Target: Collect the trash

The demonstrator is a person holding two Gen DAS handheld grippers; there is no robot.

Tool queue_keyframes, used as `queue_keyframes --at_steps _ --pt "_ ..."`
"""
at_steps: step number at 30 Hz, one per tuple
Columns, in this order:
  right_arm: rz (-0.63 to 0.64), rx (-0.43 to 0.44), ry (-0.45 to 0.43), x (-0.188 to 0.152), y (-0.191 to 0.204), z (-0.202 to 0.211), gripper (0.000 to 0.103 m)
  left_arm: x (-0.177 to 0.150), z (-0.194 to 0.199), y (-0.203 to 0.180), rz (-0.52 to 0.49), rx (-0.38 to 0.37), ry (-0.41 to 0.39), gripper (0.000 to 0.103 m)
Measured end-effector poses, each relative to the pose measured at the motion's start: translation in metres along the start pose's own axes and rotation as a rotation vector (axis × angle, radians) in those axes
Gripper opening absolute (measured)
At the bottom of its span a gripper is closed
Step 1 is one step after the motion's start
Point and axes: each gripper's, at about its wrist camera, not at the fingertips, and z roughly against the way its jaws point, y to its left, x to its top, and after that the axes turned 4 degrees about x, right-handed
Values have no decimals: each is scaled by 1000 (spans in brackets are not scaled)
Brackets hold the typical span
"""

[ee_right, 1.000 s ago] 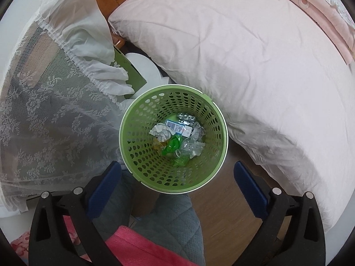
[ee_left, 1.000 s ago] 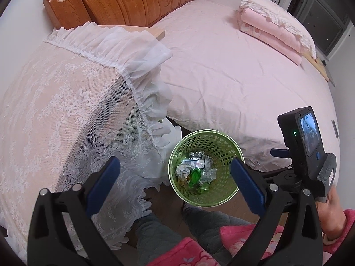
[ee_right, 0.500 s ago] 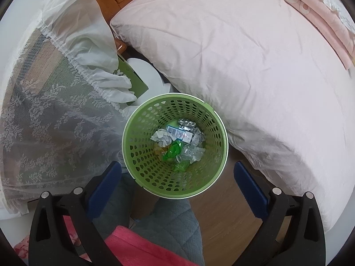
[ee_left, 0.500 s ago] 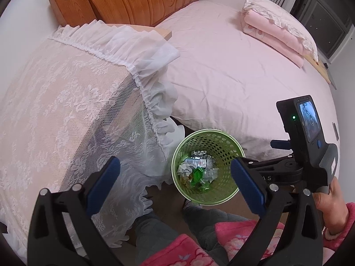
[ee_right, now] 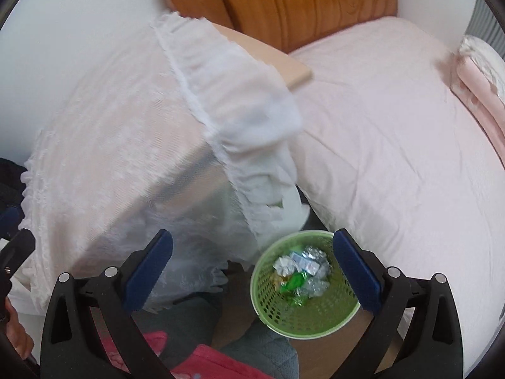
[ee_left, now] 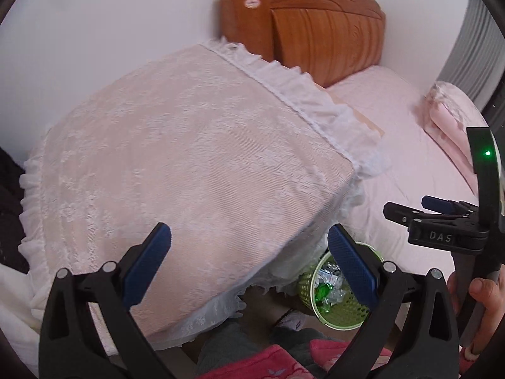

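In the left wrist view, a lace-covered surface (ee_left: 176, 170) fills the left and centre of the frame, and the left gripper (ee_left: 249, 255) hangs over its near edge with jaws spread wide and nothing between them. Lower right of centre, the green basket (ee_left: 344, 312) stands on the floor between this surface and the pink bed (ee_left: 407, 145), holding crumpled trash (ee_right: 300, 273). In the right wrist view, the right gripper (ee_right: 252, 263) hovers above the basket, jaws wide and empty.
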Motion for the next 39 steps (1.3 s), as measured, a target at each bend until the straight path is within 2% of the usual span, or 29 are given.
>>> queue_keyframes --at_steps 7,12,15,20,24,27,30,33,39 --pt "144 53 -40 35 72 4 100 7 16 65 156 98 -42 95" --pt "198 113 -56 56 115 18 100 20 39 98 213 161 -111 95" --pt "236 134 -122 75 137 40 100 41 65 114 237 192 -185 95" --pt "295 157 -306 114 178 106 100 87 122 128 271 281 -358 95" --pt "326 163 -422 138 198 153 101 116 158 129 298 289 -435 95" --pt "336 144 -497 149 210 179 101 122 173 129 340 283 -448 95" --pt "322 151 -529 154 212 187 101 119 175 127 366 309 -440 95" --pt "309 170 -511 153 207 180 101 113 169 125 357 329 -409 95" --pt "312 91 -472 150 203 161 101 105 161 123 363 314 -369 95"
